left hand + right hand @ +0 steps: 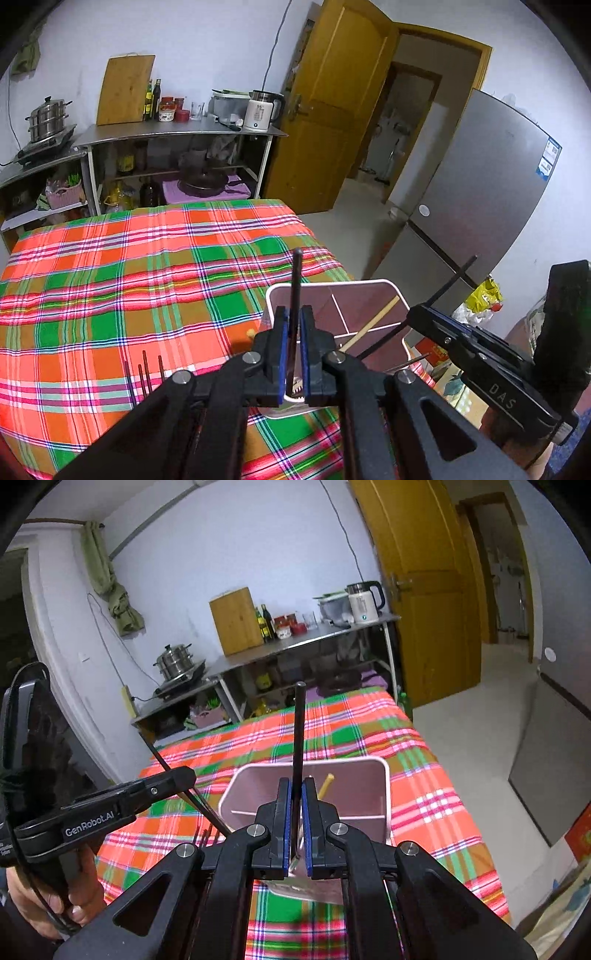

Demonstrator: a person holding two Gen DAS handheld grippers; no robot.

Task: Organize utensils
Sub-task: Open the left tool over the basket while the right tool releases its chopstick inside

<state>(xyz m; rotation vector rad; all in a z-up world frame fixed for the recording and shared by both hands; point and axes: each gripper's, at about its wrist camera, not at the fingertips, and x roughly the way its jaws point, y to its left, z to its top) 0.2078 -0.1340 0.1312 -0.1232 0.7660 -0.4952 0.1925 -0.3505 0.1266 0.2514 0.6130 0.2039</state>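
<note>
My left gripper (293, 314) is shut on a black chopstick (296, 280) that stands upright over the near edge of a pink divided utensil holder (388, 286). My right gripper (294, 786) is shut on another black chopstick (298, 731), also upright, above the same holder (384, 775). A wooden chopstick (373, 323) leans inside the holder, and it shows in the right wrist view (325, 784) too. Several dark chopsticks (144, 369) lie on the plaid tablecloth at the left. Each gripper shows in the other's view, the right (415, 314) and the left (184, 775).
The table has a red, green and orange plaid cloth (147, 277). Behind it stand metal shelves (177, 129) with a steamer pot, cutting board, bottles and kettle. A grey fridge (480, 203) and a wooden door (332, 110) are at the right.
</note>
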